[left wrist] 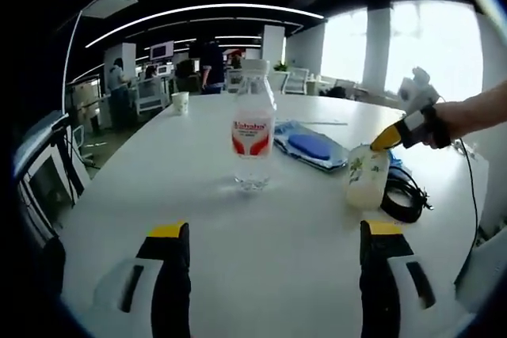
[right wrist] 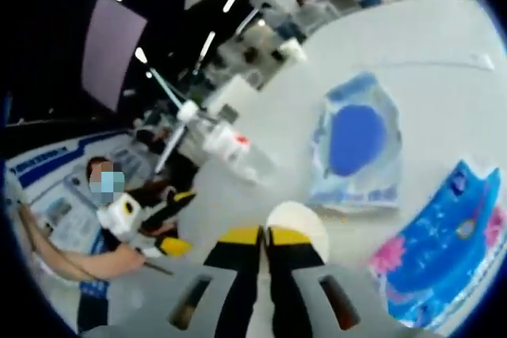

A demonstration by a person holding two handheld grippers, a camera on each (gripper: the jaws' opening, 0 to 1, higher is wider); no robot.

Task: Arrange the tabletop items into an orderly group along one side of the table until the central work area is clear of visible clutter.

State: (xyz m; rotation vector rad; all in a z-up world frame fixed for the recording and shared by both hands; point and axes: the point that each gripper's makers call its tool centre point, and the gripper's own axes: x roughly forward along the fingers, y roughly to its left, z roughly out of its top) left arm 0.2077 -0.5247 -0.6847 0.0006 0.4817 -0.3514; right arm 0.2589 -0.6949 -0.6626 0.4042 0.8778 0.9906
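Note:
A clear water bottle (left wrist: pixel 253 128) with a red label stands upright mid-table, ahead of my open left gripper (left wrist: pixel 273 231), whose jaws hold nothing. Right of it lies a blue packet (left wrist: pixel 310 146). A small pale bottle (left wrist: pixel 367 178) stands further right, with my right gripper (left wrist: pixel 386 139) touching its top. In the right gripper view, my right gripper (right wrist: pixel 261 235) has its jaws pressed together against the pale bottle's round white top (right wrist: pixel 303 225). The water bottle (right wrist: pixel 238 152), the blue packet (right wrist: pixel 356 144) and the left gripper (right wrist: pixel 178 221) lie beyond.
A coiled black cable (left wrist: pixel 404 195) lies by the pale bottle. A paper cup (left wrist: pixel 181 102) stands at the far left of the table. A blue and pink tissue pack (right wrist: pixel 451 235) lies at the right. Chairs and people stand past the far table edge.

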